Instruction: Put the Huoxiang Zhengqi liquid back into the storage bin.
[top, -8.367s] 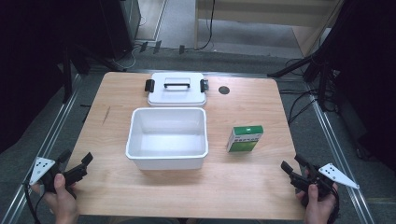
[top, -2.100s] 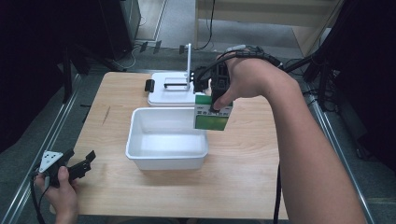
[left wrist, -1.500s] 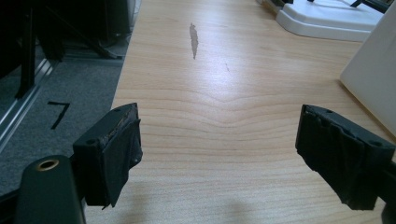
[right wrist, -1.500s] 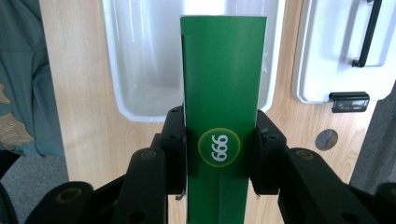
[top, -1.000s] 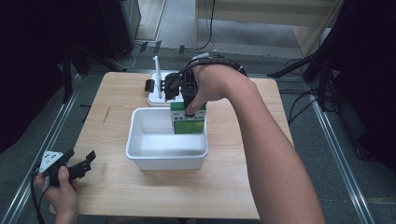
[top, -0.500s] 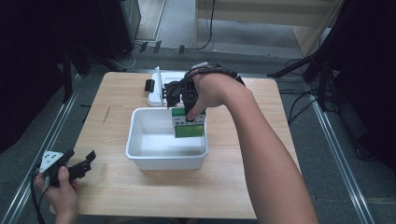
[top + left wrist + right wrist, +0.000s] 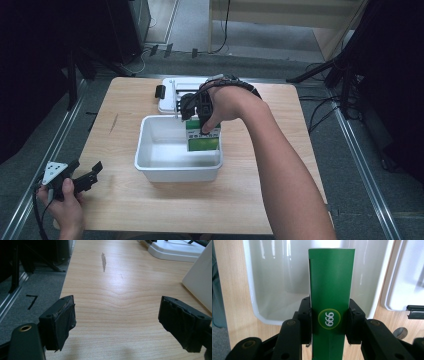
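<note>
At the near left edge of the desk [image 7: 125,200] the left gripper [image 7: 82,176] rested with fingers wide and empty, while farther in the right gripper [image 7: 197,117] clamped the green box [image 7: 203,140] upright inside the white tub [image 7: 150,167], before the lid [image 7: 167,102].

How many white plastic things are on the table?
2: the open tub at the table's middle, and its lid lying just behind it, partly hidden by the person's hand.

Lab-like recording space (trailing floor cables [image 7: 320,107], metal rails [image 7: 365,165])
</note>
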Available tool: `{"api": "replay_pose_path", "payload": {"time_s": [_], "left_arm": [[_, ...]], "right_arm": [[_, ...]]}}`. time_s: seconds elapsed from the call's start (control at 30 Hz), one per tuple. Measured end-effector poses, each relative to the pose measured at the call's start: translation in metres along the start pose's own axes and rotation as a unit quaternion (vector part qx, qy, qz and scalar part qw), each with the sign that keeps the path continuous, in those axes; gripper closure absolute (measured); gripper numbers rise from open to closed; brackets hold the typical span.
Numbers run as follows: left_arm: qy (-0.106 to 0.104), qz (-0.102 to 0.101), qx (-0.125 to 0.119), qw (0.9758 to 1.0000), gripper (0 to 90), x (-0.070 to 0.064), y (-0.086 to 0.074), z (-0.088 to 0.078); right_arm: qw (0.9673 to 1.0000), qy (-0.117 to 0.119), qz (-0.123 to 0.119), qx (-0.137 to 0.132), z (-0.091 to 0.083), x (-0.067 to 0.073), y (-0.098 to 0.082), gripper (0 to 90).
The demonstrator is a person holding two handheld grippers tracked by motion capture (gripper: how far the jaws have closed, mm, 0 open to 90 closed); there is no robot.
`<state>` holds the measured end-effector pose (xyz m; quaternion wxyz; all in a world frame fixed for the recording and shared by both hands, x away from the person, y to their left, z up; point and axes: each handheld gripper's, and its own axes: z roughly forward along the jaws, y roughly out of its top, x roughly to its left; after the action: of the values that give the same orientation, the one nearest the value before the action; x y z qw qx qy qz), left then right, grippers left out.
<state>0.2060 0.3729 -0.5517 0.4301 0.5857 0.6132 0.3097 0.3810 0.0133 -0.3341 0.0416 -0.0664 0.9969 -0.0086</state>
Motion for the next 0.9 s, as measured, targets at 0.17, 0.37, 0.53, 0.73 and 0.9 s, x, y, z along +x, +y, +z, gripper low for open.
{"api": "replay_pose_path", "payload": {"time_s": [0.17, 0.37, 0.53, 0.73, 0.9], "left_arm": [[0.0, 0.0, -0.001, 1.0, 15.1, 0.0, 0.0, 0.0], [0.001, 0.0, 0.0, 1.0, 15.0, 0.0, 0.0, 0.0], [0.001, 0.001, 0.0, 1.0, 15.0, 0.0, 0.0, 0.0], [0.001, 0.001, 0.0, 1.0, 15.0, 0.0, 0.0, 0.0], [0.001, 0.001, -0.001, 1.0, 15.0, 0.0, 0.0, 0.0]], "right_arm": [[1.0, 0.001, -0.004, -0.002, 0.006, 0.0, 0.0, 64.5], [1.0, 0.002, -0.005, 0.002, 0.011, 0.0, 0.001, 64.5], [1.0, 0.003, -0.008, 0.001, 0.018, -0.001, 0.001, 64.5], [0.9999, 0.007, -0.008, 0.004, 0.027, 0.001, 0.003, 64.5], [0.9999, 0.009, -0.012, 0.005, 0.032, 0.001, 0.003, 64.5]]}}
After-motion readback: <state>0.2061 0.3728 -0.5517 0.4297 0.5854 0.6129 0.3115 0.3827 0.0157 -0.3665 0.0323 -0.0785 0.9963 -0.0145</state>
